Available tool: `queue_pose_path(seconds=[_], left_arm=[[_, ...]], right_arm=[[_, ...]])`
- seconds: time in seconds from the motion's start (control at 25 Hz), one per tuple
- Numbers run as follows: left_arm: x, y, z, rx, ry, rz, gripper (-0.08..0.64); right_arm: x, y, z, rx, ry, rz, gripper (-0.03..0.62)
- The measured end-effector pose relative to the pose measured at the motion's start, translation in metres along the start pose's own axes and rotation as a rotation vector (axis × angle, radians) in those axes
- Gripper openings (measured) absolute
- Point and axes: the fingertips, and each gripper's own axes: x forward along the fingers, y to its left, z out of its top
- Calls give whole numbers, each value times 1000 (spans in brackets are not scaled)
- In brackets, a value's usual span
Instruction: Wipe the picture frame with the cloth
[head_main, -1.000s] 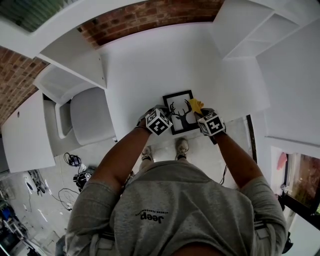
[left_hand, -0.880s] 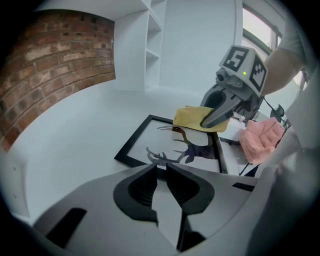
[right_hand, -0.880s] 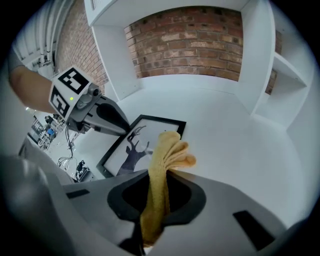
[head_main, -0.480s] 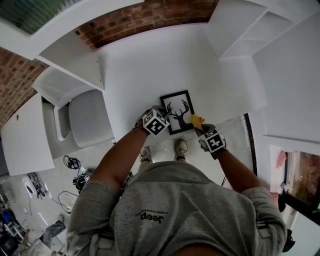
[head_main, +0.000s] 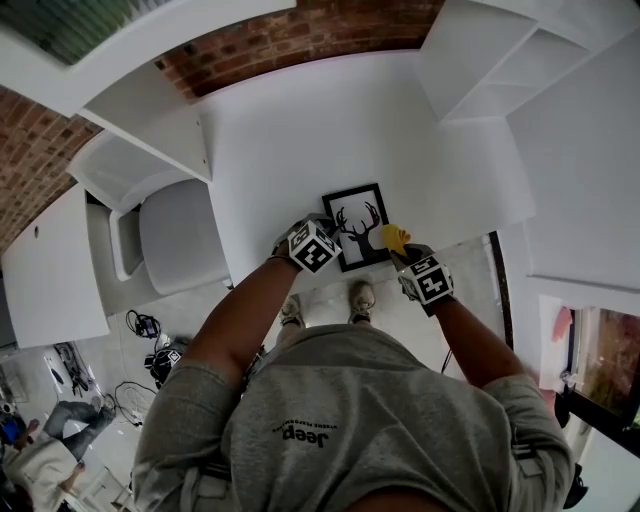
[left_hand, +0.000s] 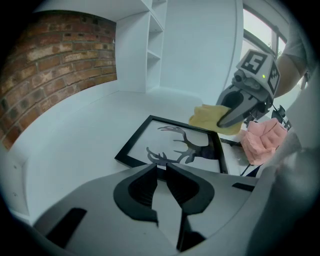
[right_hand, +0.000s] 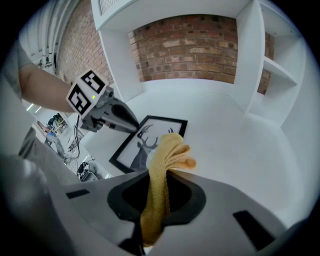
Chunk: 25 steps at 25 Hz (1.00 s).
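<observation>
A black picture frame with a deer silhouette lies flat near the front edge of the white desk; it also shows as the picture frame and the picture frame. My left gripper is shut, and its tips rest on the frame's left near edge. My right gripper is shut on a yellow cloth. The bunched cloth sticks out past the jaws at the frame's right near side. From the left gripper view, the cloth sits over the frame's right edge under the right gripper.
A grey chair stands left of the desk. White shelves rise at the right, with a brick wall behind. The desk's front edge is close under both grippers. Something pink and crumpled shows beyond the desk edge.
The right gripper has drawn the cloth from the frame's far right side toward me along its right edge. The left gripper has stayed on the frame's left near edge.
</observation>
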Motion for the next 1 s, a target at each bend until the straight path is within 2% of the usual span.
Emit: queue_pose_path(seconds=[0.12,0.24,0.4,0.56,1.0], left_arm=[[-1,1,0,-4,-5,1,72],[-1,0,1,-14,-13,3,72],[-2,0,2,-23,-19,9,72],[-2,0,2,-26,-24,10,71],[-2,1,1,-36,-29,-2,67]], right_arm=[[15,-13,49,-28,-51,-9,54],[39,-24,90,-32,-47,-15,54],[64,-28,120,-39,-15,-38,54],[79,-32,121,-54,32,-75,54],[69,-20,91,-72,86,-73,54]])
